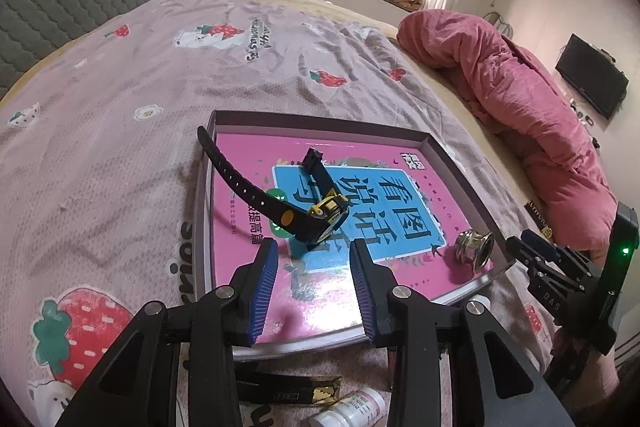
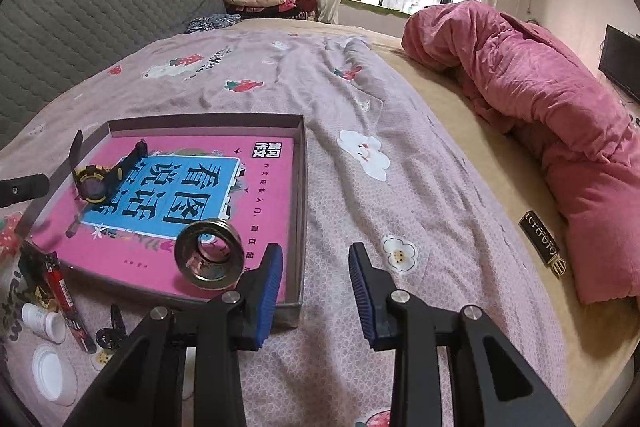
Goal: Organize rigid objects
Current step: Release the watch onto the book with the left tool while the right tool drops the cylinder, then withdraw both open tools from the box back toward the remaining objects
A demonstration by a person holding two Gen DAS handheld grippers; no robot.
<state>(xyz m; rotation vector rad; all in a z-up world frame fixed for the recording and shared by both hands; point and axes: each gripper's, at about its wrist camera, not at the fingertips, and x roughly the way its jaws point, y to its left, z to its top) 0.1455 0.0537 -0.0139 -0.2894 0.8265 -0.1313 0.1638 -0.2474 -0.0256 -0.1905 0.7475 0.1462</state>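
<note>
From the left wrist, the left gripper (image 1: 313,259) stands partly open and empty over one shallow tray (image 1: 456,155) holding one black-and-yellow watch (image 1: 320,213) (strap over the rim) and one metal ring (image 1: 474,245). From the right wrist, the right gripper (image 2: 316,263) gapes empty, one finger over the tray (image 2: 302,187) corner beside that ring (image 2: 210,253); one watch (image 2: 96,181) lies inside, while one red lighter (image 2: 64,301) and one white bottle (image 2: 42,321) lie outside.

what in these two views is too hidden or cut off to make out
- Small white pill bottle: left wrist view, cut by the bottom edge and the left hand-held gripper; label unreadable.
- Red lighter: right wrist view, print too small and blurred.
- Black and yellow wristwatch: left wrist view shows it side-on, dial hidden.
- Round white lid: right wrist view, partly cut off at the dark lens edge.
</note>
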